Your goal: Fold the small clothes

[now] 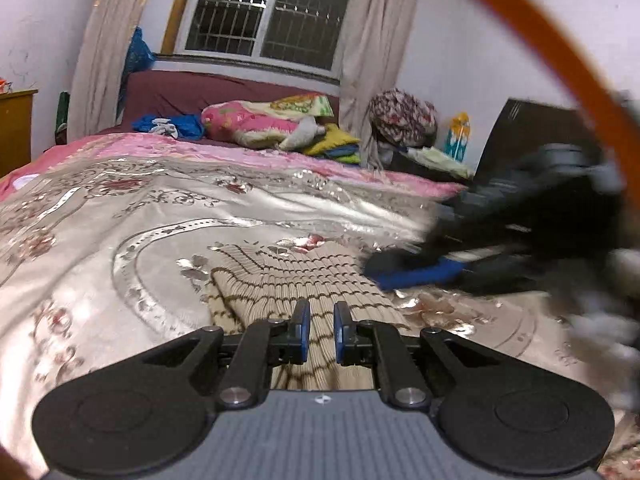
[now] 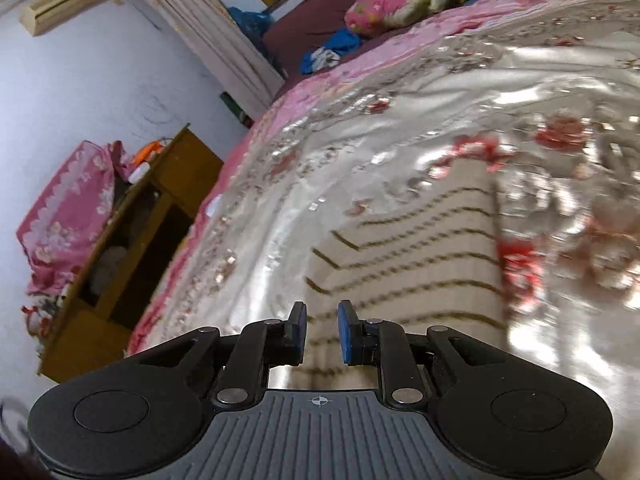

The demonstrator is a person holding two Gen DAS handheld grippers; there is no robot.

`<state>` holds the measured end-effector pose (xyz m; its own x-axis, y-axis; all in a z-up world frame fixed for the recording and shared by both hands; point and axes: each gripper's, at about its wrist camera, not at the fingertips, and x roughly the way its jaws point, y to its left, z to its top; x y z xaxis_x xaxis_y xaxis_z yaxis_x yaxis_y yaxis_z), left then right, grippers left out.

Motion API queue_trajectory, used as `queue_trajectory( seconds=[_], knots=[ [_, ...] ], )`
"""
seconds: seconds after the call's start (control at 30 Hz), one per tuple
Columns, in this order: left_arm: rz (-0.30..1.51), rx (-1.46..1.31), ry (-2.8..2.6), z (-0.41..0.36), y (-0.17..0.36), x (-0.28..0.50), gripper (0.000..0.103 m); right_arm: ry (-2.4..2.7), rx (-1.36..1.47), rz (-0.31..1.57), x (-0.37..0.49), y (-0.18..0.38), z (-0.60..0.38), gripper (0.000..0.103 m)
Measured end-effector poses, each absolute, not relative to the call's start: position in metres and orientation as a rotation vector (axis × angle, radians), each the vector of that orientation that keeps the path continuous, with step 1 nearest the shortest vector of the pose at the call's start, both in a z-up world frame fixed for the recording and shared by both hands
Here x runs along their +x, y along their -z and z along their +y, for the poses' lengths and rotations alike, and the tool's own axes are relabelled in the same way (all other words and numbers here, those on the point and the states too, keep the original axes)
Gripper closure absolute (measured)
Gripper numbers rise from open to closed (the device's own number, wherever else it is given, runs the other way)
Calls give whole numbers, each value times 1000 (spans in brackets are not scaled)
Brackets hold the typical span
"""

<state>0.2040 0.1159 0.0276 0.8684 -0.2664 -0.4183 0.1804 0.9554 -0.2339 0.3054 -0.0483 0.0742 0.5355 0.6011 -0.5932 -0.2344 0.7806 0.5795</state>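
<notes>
A small beige garment with thin brown stripes (image 1: 296,276) lies folded flat on the shiny floral bedspread (image 1: 120,216). My left gripper (image 1: 322,320) hovers just above its near edge, jaws slightly apart and empty. The right gripper (image 1: 404,268) shows blurred at the garment's right edge in the left wrist view. In the right wrist view the same garment (image 2: 420,256) lies ahead, and my right gripper (image 2: 322,322) is above its near end, jaws slightly apart and empty.
Pillows and loose clothes (image 1: 256,122) pile at the bed's head under the window (image 1: 264,12). A wooden cabinet (image 2: 132,256) with a pink bundle stands left of the bed. An orange cable (image 1: 560,52) arcs across the upper right.
</notes>
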Motion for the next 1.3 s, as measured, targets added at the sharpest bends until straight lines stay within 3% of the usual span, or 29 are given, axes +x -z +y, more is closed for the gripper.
queue_trajectory(
  seconds=[0.23, 0.6, 1.07, 1.23, 1.3],
  knots=[
    [572, -129, 148, 126, -6, 240, 85, -489, 360, 922, 282, -73, -79, 76],
    [530, -92, 201, 116, -20, 223, 85, -442, 297, 924, 285, -37, -65, 76],
    [671, -66, 80, 128, 18, 250, 83, -398, 285, 990, 286, -10, -77, 74],
    [688, -58, 76, 132, 15, 252, 83, -412, 342, 963, 284, -15, -85, 62],
    [716, -111, 96, 140, 10, 251, 83, -420, 373, 938, 284, -20, -91, 52]
  ],
)
